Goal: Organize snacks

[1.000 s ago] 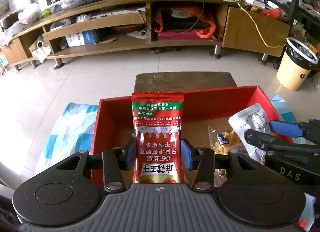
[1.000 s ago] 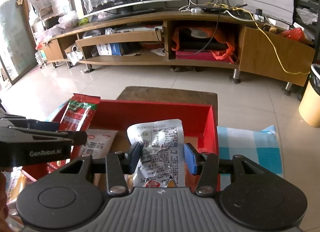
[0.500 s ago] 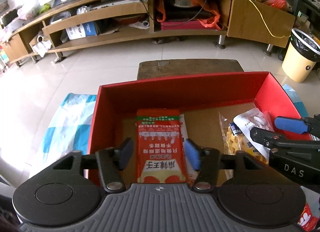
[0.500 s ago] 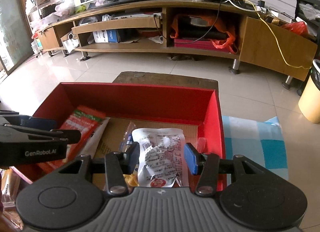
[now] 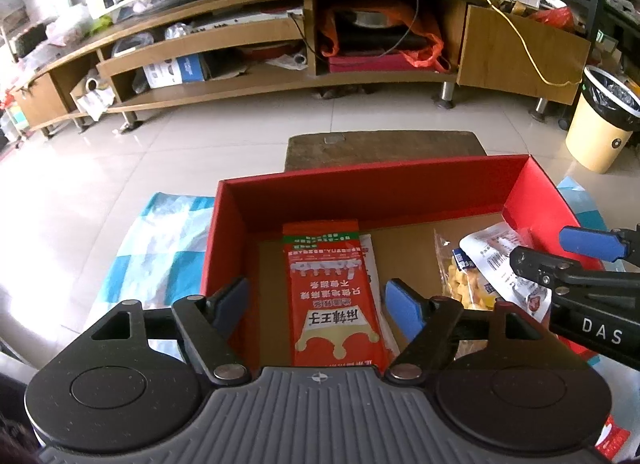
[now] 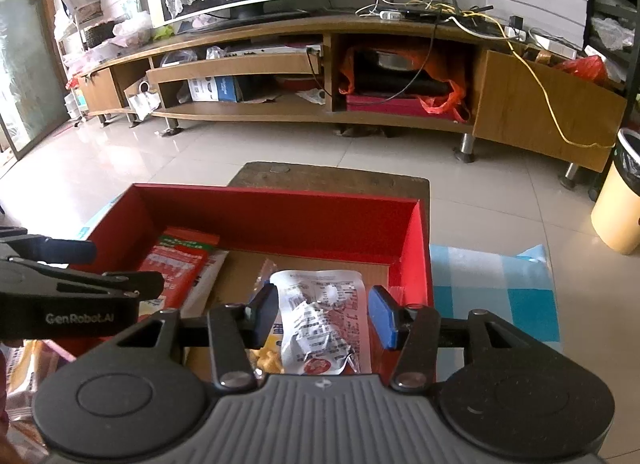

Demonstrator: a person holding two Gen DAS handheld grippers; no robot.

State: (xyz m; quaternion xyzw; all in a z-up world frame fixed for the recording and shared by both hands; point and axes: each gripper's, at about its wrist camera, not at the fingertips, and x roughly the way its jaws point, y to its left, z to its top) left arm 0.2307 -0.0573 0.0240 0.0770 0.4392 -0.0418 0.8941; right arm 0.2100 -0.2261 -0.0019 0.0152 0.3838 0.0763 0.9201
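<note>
A red cardboard box [image 5: 372, 176] stands on the floor cloth. Inside it, a red snack packet [image 5: 332, 304] lies flat on the left. My left gripper [image 5: 316, 290] hovers over this packet, its jaws opening, the pads clear of its sides. A silver packet [image 6: 320, 312] rests on a bag of yellow snacks [image 5: 464, 284] at the box's right. My right gripper [image 6: 324, 298] is shut on the silver packet, its pads at the packet's edges. The right wrist view also shows the red packet [image 6: 176, 268] and the left gripper [image 6: 120, 264].
A blue-and-white checked cloth [image 5: 160, 240] lies under the box. A brown wooden board [image 5: 384, 148] sits just behind it. Beyond are a long TV cabinet [image 5: 280, 76] and a yellow bin [image 5: 600, 132] at the right. Loose snack packs [image 6: 24, 368] lie at the near left.
Both packets came down from upright above the box to lie inside it. The left jaws spread and let go of the red packet. The right pads stay at the silver packet.
</note>
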